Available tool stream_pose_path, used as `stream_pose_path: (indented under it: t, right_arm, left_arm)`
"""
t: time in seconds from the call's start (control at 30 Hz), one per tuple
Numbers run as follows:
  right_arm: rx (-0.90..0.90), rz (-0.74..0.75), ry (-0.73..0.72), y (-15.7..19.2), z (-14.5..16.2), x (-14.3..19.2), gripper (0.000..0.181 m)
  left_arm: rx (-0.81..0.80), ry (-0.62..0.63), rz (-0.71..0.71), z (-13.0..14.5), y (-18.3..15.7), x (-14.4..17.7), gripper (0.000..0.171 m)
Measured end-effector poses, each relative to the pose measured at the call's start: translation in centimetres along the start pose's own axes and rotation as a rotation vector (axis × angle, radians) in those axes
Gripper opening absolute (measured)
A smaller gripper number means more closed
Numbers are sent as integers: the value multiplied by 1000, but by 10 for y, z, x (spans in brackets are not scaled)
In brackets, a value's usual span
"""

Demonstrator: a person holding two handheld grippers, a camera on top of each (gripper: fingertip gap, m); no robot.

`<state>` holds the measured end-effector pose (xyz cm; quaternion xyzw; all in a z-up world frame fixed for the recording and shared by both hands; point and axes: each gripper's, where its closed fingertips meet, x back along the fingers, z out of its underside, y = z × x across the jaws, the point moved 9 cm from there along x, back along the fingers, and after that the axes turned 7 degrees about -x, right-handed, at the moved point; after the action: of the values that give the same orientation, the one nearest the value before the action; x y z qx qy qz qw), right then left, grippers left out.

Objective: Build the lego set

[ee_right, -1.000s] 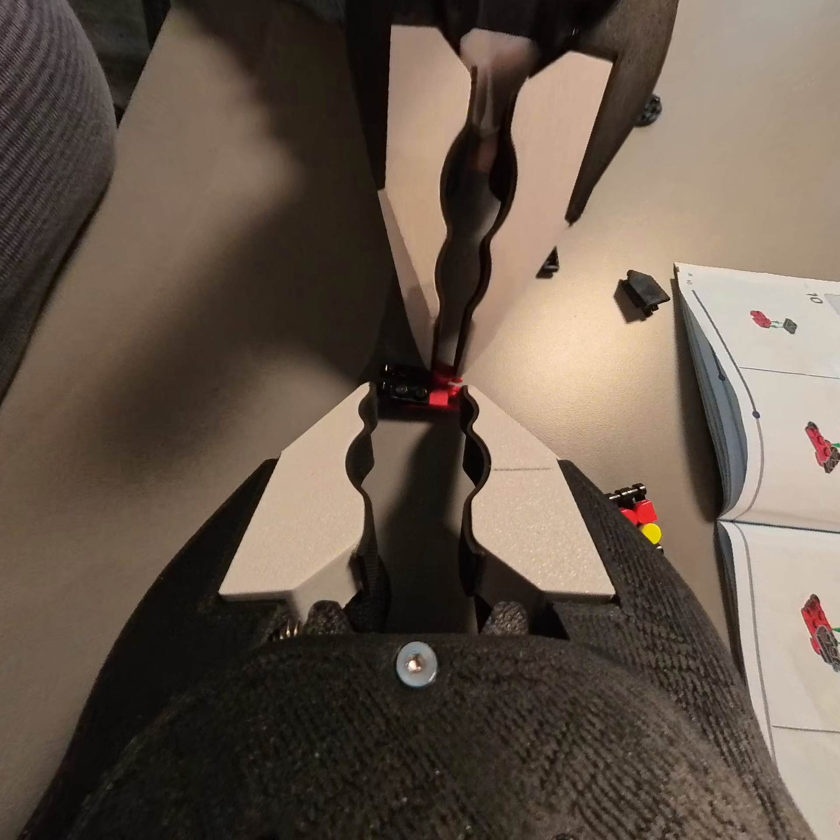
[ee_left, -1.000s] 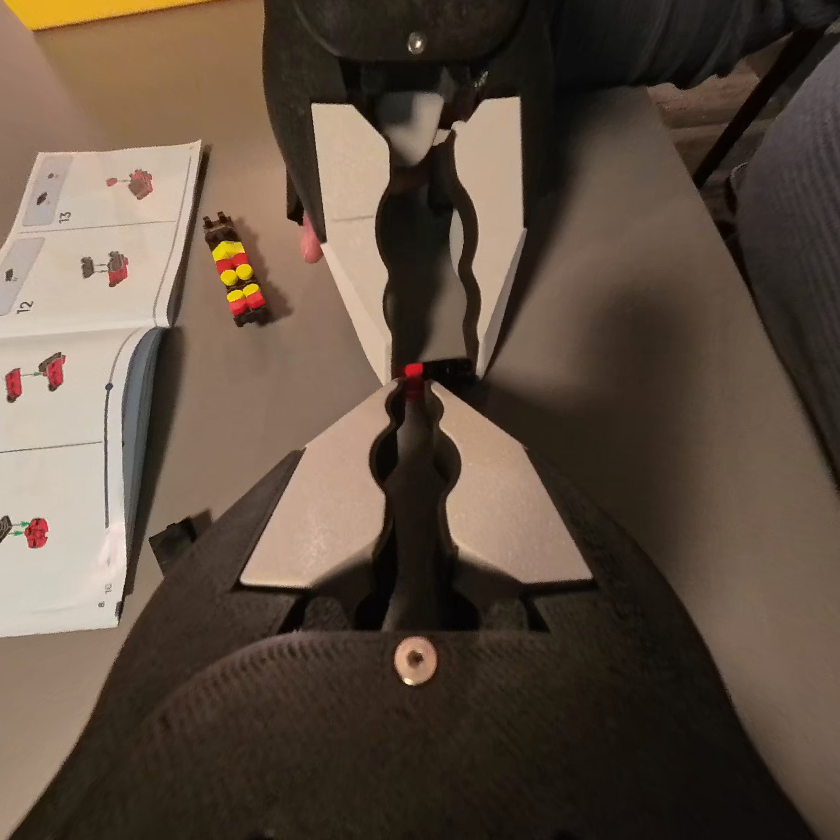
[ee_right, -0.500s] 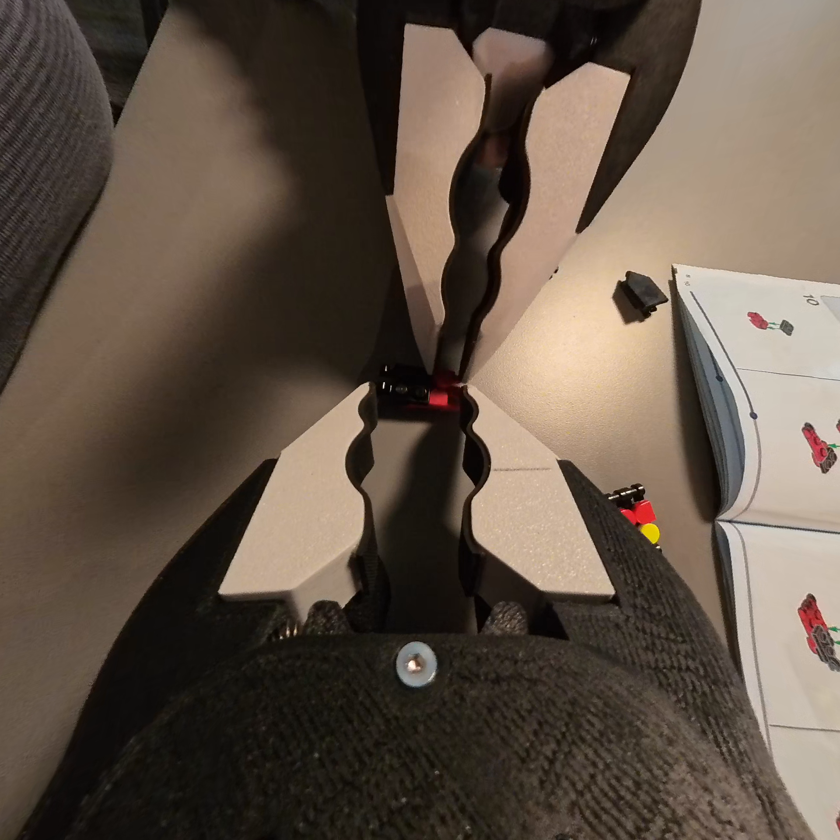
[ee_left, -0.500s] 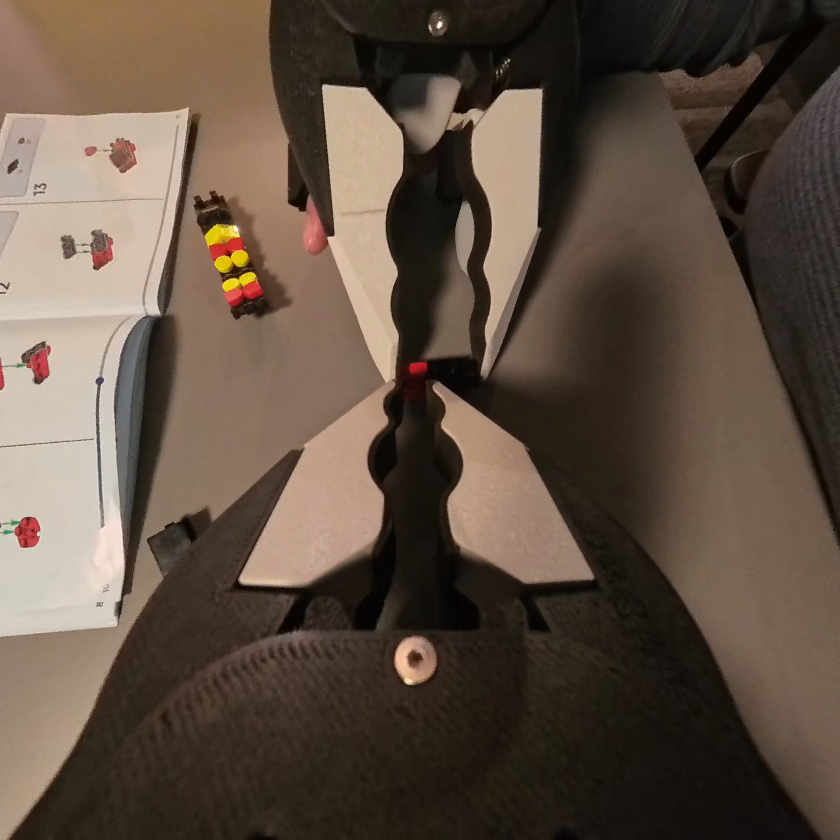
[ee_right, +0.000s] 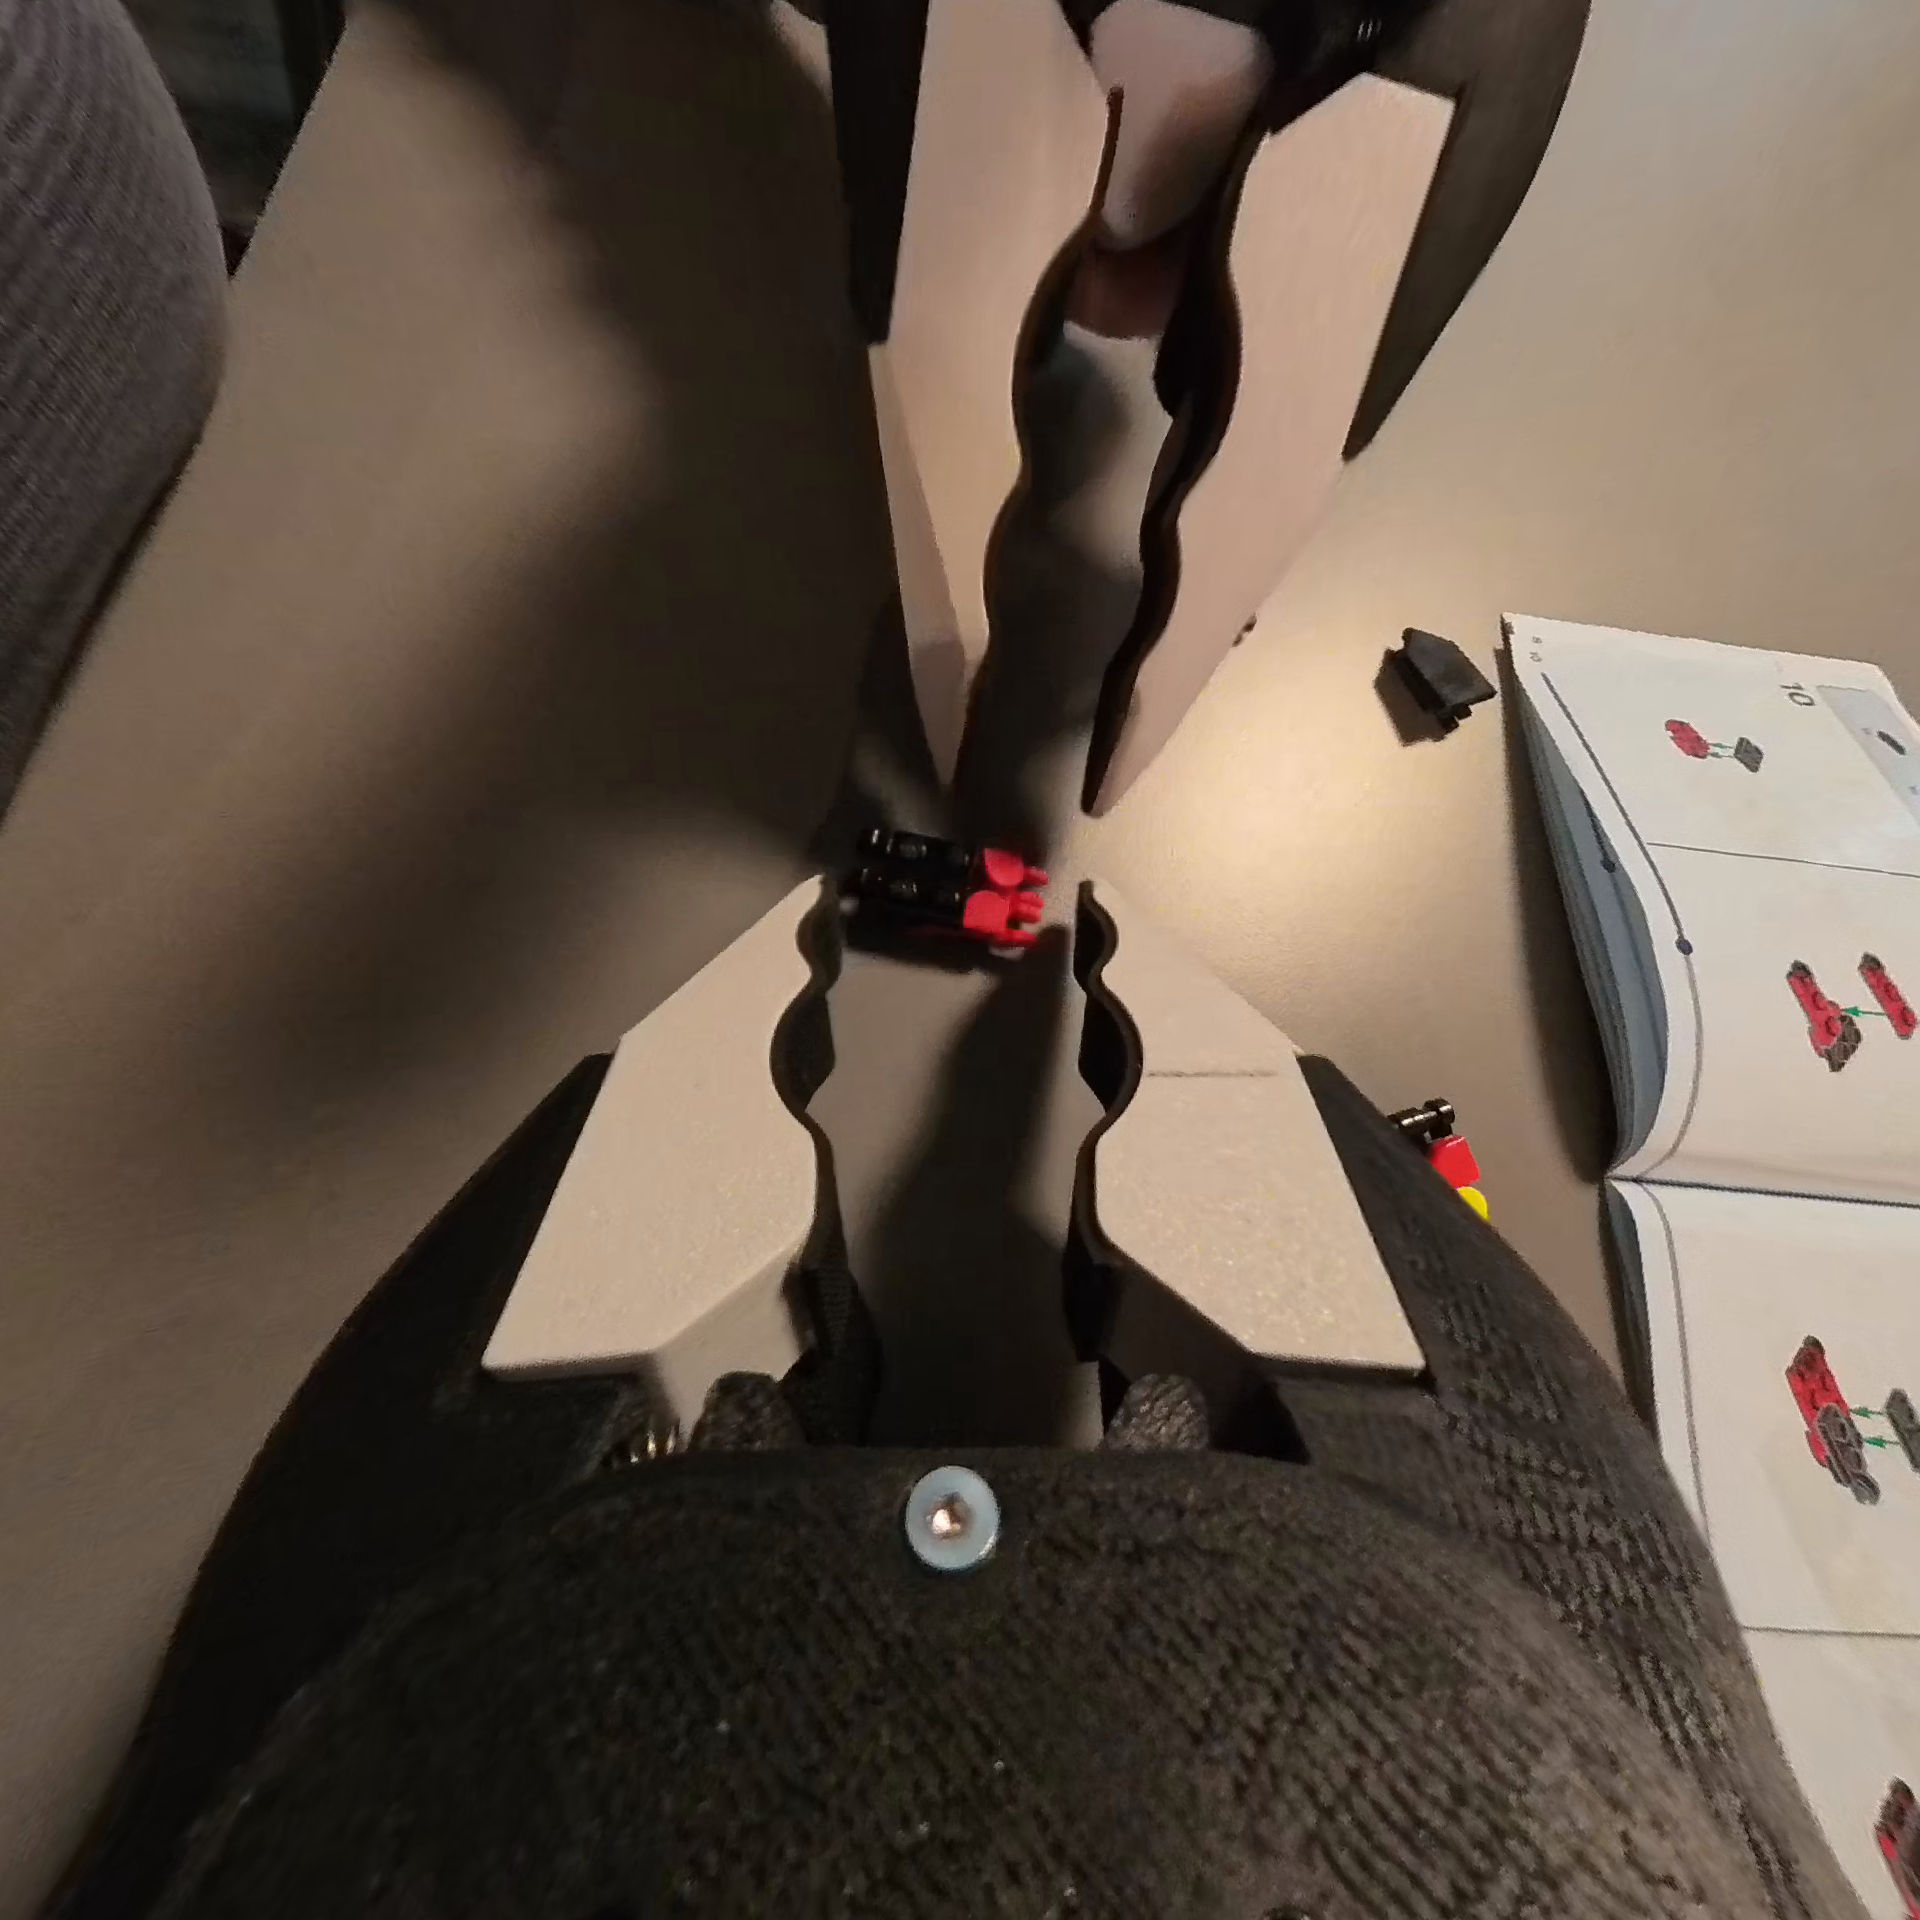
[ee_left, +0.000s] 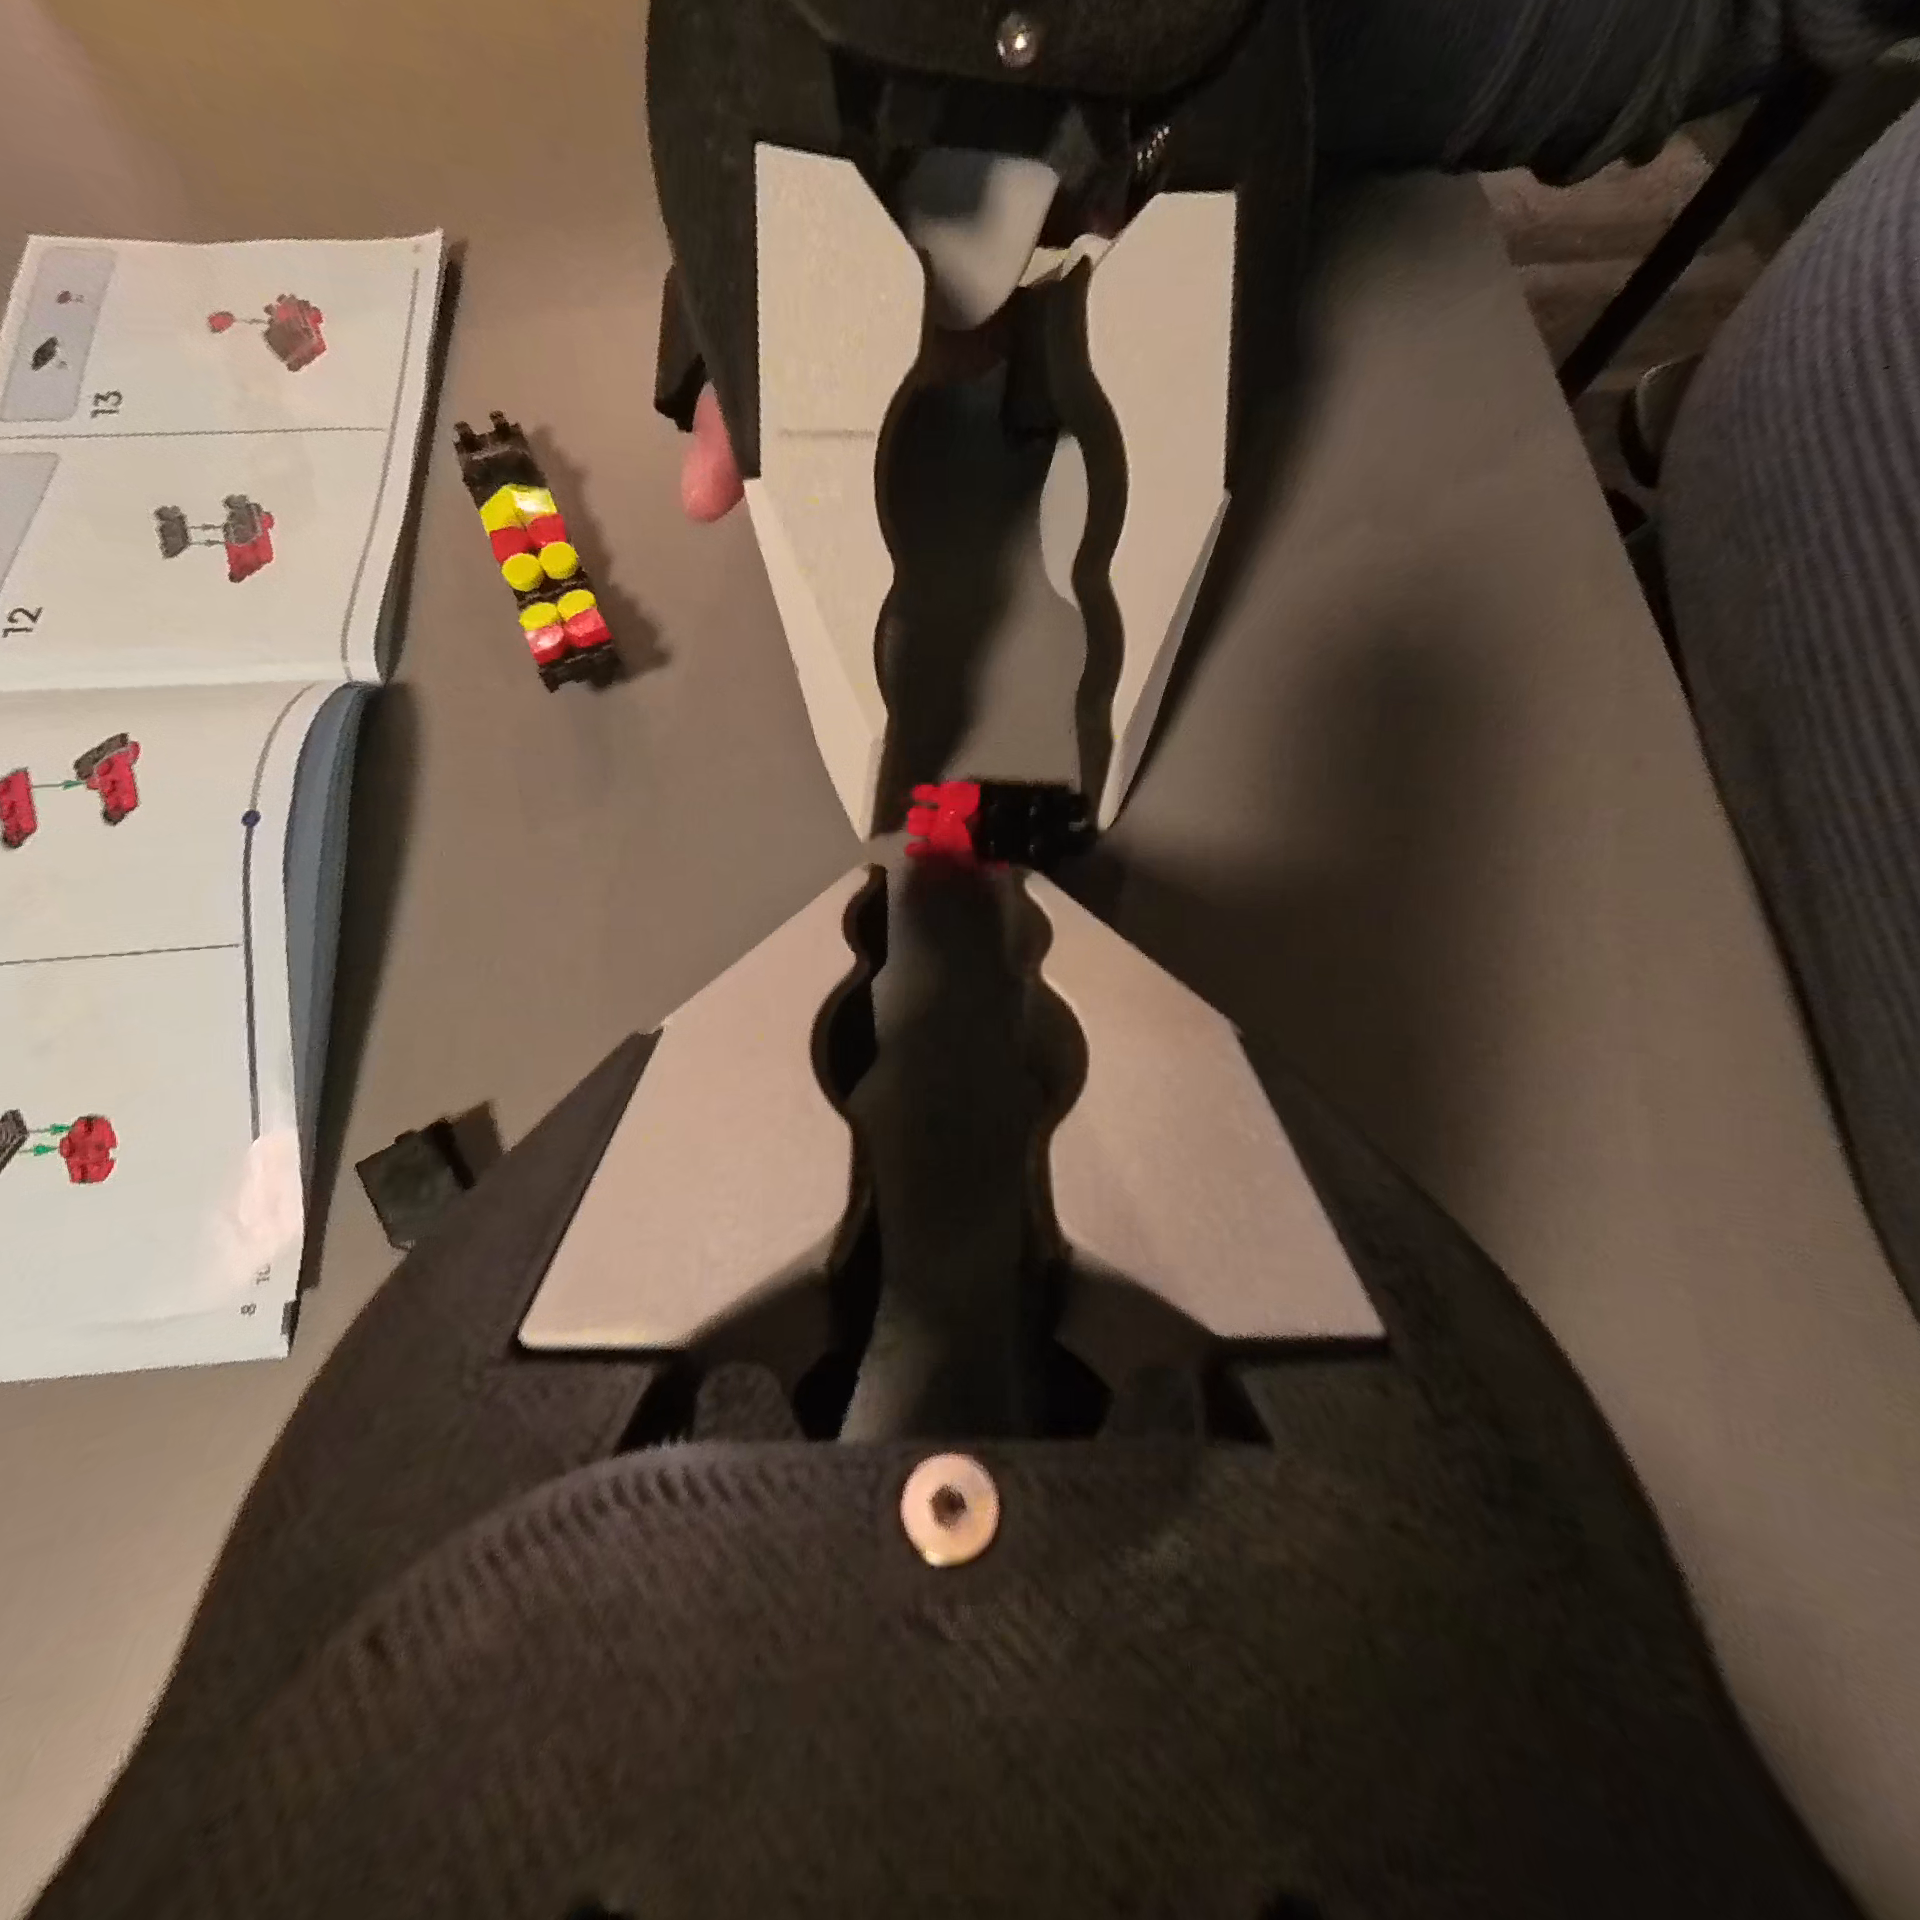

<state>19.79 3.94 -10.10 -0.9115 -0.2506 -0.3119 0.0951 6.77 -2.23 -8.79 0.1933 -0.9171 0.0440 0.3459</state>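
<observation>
A small lego piece, black with a red end (ee_left: 992,831), lies on the grey table between the two grippers, which face each other tip to tip. My left gripper (ee_left: 951,878) is open, its tips just short of the red end. My right gripper (ee_right: 953,894) is open, with the piece (ee_right: 945,894) between its tips and a gap showing at the red end. A black sub-assembly with yellow and red parts (ee_left: 540,561) lies to the left; in the right wrist view (ee_right: 1449,1158) it is partly hidden behind my right gripper.
An open instruction booklet (ee_left: 156,727) lies on the table, also in the right wrist view (ee_right: 1787,935). A small loose black piece (ee_left: 426,1164) sits by it. A grey fabric seat (ee_left: 1808,727) stands past the table's edge. A person's fingertip (ee_left: 712,478) shows beside the right gripper. The grippers are tip to tip, or close to it. The right tips stand about 12 cm off the grey fabric seat (ee_left: 1808,727).
My left gripper has opened and let go of the red end of the piece. My right gripper's jaws have spread a little. The piece now shows in full between the tips.
</observation>
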Motion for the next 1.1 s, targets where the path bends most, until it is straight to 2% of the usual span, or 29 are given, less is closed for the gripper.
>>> stream_pose_path:
  t: [0.2,0.37,0.5,0.6,0.8,0.87,1.0,1.1]
  right_arm:
    - [-104,-44,12,-2,1,0,51]
    - [-192,-9,-12,1,1,3,59]
    - [-183,27,8,5,0,-1,57]
    - [-187,27,9,6,-1,-3,49]
    - [-161,48,18,7,-2,-5,44]
    - [-166,45,18,6,-2,-4,37]
    - [-149,41,12,6,-2,-4,37]
    - [-170,6,-32,5,-6,0,36]
  left_arm:
    - [-29,-34,-12,1,-3,6,23]
    - [-123,-34,-72,3,-10,6,26]
    - [-188,-35,-109,5,-15,7,27]
    - [-191,-50,-122,7,-14,9,27]
    - [-214,-75,-116,9,-17,11,29]
    - [-261,-84,-114,10,-20,10,30]
    - [-373,-91,-104,11,-30,4,32]
    - [-563,-66,-228,10,-35,-1,39]
